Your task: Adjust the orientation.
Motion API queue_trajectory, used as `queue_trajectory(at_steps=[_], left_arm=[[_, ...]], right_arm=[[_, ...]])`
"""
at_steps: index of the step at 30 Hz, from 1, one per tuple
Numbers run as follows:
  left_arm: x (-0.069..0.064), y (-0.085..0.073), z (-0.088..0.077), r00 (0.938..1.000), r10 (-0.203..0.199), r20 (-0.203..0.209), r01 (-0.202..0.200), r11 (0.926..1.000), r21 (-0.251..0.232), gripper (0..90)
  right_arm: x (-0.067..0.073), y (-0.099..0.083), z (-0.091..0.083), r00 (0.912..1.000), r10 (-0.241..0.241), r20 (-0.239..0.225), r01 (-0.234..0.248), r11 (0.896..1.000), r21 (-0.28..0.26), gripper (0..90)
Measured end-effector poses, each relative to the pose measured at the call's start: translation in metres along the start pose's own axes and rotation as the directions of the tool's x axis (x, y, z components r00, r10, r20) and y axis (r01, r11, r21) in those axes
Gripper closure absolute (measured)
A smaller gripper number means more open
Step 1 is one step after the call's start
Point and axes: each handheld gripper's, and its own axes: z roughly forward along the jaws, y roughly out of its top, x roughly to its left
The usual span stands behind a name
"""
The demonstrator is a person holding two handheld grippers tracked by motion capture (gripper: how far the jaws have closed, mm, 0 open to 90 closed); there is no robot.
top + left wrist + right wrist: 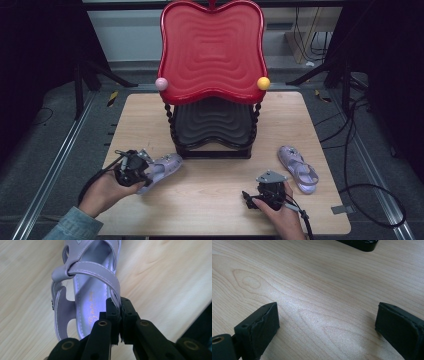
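A lilac sandal (167,165) lies on the wooden table (215,215) in front of the rack's left foot. My left gripper (144,171) is shut on it. In the left gripper view the jaws pinch the sandal's side wall where the ankle strap (100,271) meets it, and the left gripper (120,307) rests low over the sandal (85,297). A second lilac sandal (298,169) lies at the right of the table. Left of it and nearer the front edge, my right gripper (260,195) is open, with bare wood between the jaws of the right gripper (327,320).
A two-level rack stands at the table's middle back, with a red wavy top shelf (212,50) over a black lower shelf (215,122). A pink knob (161,83) and a yellow knob (263,83) sit at its front corners. The rack's black base (362,243) lies ahead of my right gripper.
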Motion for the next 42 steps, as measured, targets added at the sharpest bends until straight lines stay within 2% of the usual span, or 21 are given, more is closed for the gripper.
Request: queue_trajectory(at_steps=[3, 8, 13, 16, 21, 24, 27, 28, 30, 35, 36, 39, 42], left_arm=[[-0.019, 0.013, 0.009, 0.9988, 0.042, 0.023, -0.042, 0.9991, -0.010, 86.5], [-0.044, 0.032, 0.029, 0.9932, 0.106, 0.050, -0.106, 0.9943, 0.008, 86.4], [-0.061, 0.041, 0.046, 0.9889, 0.126, 0.079, -0.128, 0.9914, 0.026, 86.3], [-0.069, 0.042, 0.052, 0.9880, 0.138, 0.070, -0.141, 0.9892, 0.039, 86.1], [-0.076, 0.040, 0.059, 0.9897, 0.129, 0.062, -0.132, 0.9901, 0.048, 83.4], [-0.076, 0.037, 0.061, 0.9908, 0.121, 0.061, -0.124, 0.9914, 0.043, 81.0], [-0.075, 0.036, 0.058, 0.9933, 0.097, 0.063, -0.099, 0.9946, 0.032, 70.9], [-0.074, 0.036, 0.055, 0.9936, 0.096, 0.059, -0.098, 0.9947, 0.029, 64.9], [-0.074, 0.036, 0.047, 0.9939, 0.099, 0.047, -0.101, 0.9946, 0.024, 62.0], [-0.065, 0.038, 0.019, 0.9931, 0.117, 0.002, -0.117, 0.9931, 0.002, 56.7], [-0.065, 0.038, 0.019, 0.9931, 0.117, 0.002, -0.117, 0.9931, 0.002, 56.0], [-0.055, 0.040, 0.015, 0.9931, 0.109, -0.042, -0.109, 0.9940, -0.002, 54.0], [-0.045, 0.041, 0.017, 0.9953, 0.088, -0.041, -0.089, 0.9960, -0.012, 54.3]], right_arm=[[0.000, 0.000, 0.000, 1.0000, 0.001, -0.001, -0.001, 1.000, 0.000, 5.5], [0.000, 0.000, 0.000, 1.0000, -0.002, -0.002, 0.002, 1.000, 0.000, 5.5], [0.000, -0.001, -0.001, 1.0000, -0.002, -0.006, 0.002, 1.000, 0.000, 5.5], [0.000, -0.001, -0.001, 1.0000, -0.003, -0.007, 0.003, 1.000, 0.000, 5.5], [0.000, -0.001, -0.001, 1.0000, -0.003, -0.007, 0.003, 1.000, 0.000, 5.5], [0.000, -0.001, -0.001, 1.0000, -0.003, -0.007, 0.003, 1.000, 0.000, 5.5], [0.000, -0.001, -0.001, 1.0000, -0.003, -0.007, 0.003, 1.000, 0.000, 5.5], [0.000, -0.001, -0.001, 1.0000, -0.002, -0.007, 0.002, 1.000, 0.000, 5.5], [0.000, -0.001, -0.001, 1.0000, -0.002, -0.007, 0.002, 1.000, 0.001, 5.5], [0.000, -0.001, -0.001, 1.0000, 0.000, -0.006, 0.000, 1.000, 0.001, 5.5], [0.000, -0.001, -0.001, 1.0000, 0.000, -0.006, 0.000, 1.000, 0.001, 5.5], [0.000, -0.001, -0.001, 1.0000, 0.001, -0.005, -0.001, 1.000, 0.001, 5.5], [0.000, -0.001, -0.001, 1.0000, 0.001, -0.005, -0.001, 1.000, 0.001, 5.5]])
